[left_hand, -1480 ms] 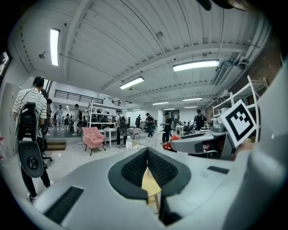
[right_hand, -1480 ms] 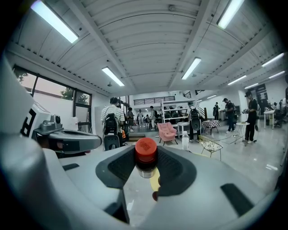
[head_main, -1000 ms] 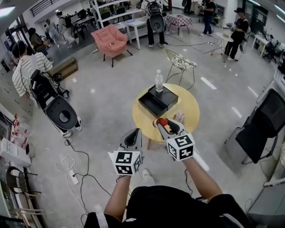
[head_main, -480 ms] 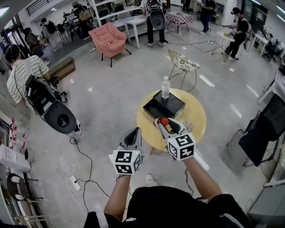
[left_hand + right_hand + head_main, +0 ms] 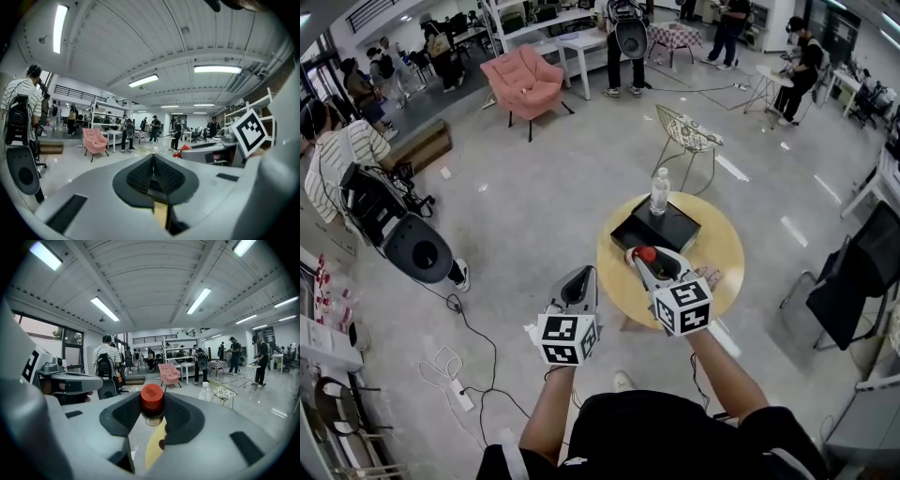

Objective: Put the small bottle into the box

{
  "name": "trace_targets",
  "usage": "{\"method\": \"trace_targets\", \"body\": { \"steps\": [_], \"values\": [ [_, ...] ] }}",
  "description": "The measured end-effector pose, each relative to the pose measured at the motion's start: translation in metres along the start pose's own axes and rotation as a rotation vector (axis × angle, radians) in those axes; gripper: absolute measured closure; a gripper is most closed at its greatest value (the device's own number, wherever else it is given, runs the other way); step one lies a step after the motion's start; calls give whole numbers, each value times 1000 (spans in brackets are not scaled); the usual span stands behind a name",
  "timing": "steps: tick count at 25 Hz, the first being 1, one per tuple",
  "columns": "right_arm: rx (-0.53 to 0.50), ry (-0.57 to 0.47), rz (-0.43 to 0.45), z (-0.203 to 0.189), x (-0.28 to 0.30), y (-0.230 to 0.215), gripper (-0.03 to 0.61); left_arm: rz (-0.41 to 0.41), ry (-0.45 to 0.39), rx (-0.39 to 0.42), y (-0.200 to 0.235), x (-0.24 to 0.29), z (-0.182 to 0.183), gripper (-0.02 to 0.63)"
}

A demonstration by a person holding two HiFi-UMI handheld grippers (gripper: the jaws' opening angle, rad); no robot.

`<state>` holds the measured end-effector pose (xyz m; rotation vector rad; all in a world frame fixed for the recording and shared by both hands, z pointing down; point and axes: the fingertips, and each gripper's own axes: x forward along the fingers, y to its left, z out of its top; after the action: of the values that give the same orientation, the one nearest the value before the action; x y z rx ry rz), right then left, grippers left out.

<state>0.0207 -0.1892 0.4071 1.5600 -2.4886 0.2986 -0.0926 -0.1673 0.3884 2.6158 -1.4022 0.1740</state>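
My right gripper (image 5: 643,256) is shut on a small bottle with a red cap (image 5: 646,254), held over the near edge of the round yellow table (image 5: 727,248). In the right gripper view the red cap (image 5: 152,397) stands upright between the jaws of that gripper (image 5: 152,412). The black box (image 5: 659,228) lies open on the table beyond the bottle, apart from it. My left gripper (image 5: 580,278) hangs over the floor left of the table, shut and empty; its closed jaws (image 5: 153,169) meet in the left gripper view.
A clear water bottle (image 5: 660,191) stands at the far edge of the box. A patterned packet (image 5: 709,277) lies on the table's right. A wire chair (image 5: 687,137) is behind the table, a black chair (image 5: 855,277) at right. Cables and a power strip (image 5: 457,394) lie on the floor.
The view has swung left, so the table and box sit further right in the picture. Both grippers keep their places in front of me, the right still holding the bottle.
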Motion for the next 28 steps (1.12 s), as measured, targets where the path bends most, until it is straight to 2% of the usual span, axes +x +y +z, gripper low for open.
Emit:
{"method": "trace_targets", "body": {
  "steps": [8,17,28],
  "values": [
    [-8,16,-22,1,33,12,442,-25,-3,-13,35,6,-2,601],
    [-13,34,-24,-6,43,21,442,-25,-12,-26,47,1,-7,601],
    [4,55,-27,-15,68,1,442,-31,16,-49,55,30,-20,601]
  ]
}}
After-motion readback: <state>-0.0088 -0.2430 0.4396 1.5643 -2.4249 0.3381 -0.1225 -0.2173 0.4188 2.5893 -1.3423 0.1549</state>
